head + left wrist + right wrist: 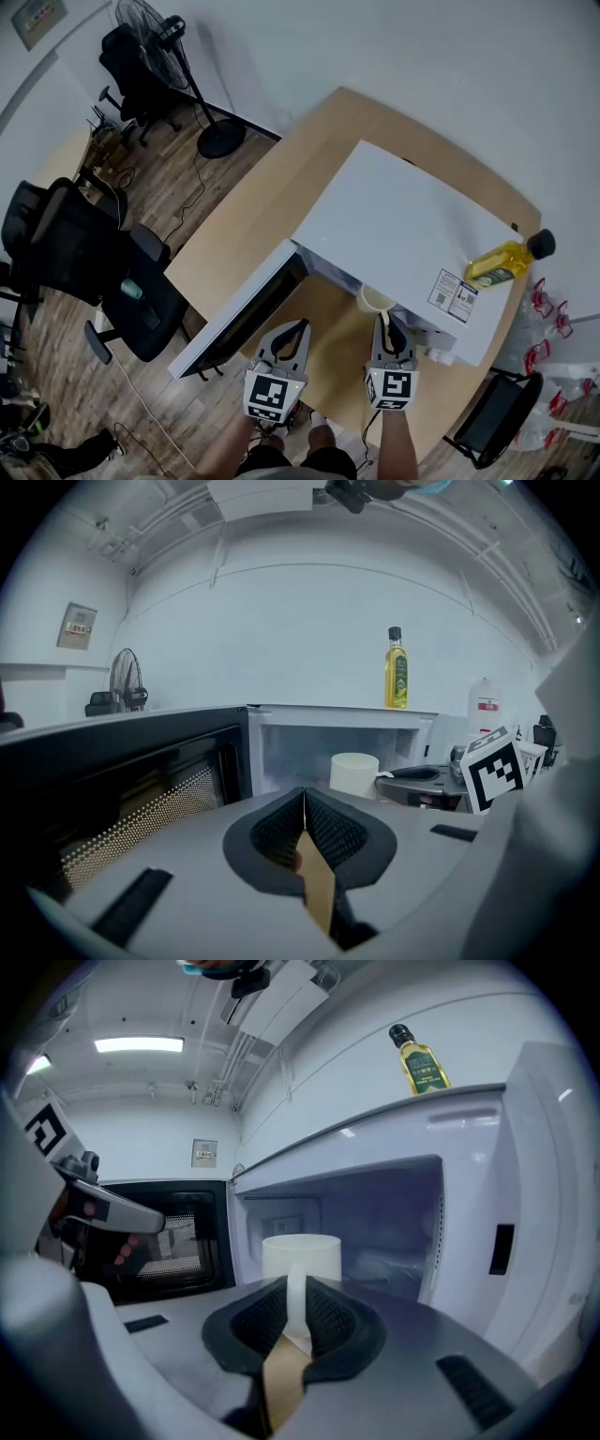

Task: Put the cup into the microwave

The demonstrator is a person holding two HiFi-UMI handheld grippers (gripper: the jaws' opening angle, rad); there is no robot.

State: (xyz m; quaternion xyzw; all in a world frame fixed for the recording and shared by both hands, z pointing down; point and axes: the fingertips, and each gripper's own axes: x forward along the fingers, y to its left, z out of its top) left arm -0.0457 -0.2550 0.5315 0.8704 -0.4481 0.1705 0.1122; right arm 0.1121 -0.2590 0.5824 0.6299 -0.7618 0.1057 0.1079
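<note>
Head view looks down on a white microwave (403, 225) that stands on a wooden table (253, 216), its door (239, 314) swung wide to the left and a yellow oil bottle (502, 262) lying on its top near the right end. A white cup (376, 299) hangs right at the mouth of the microwave, just under the front edge of its top, carried by the right gripper (382, 325). Right gripper view settles the grip: the jaws stand narrow, pinched on the cup's handle, with the cup body upright just beyond them and the lit cavity behind it. The left gripper (292, 330) waits in front of the microwave between the door and the opening, jaws pressed together on nothing, and it touches neither the door nor the cup. The step in hand looks like the carry-in, with the cup at the threshold rather than on the cavity floor. Next comes a level push deeper into the microwave, keeping the rim clear of the top edge, then a gentle lowering until the base sits flat before the jaws part.
</note>
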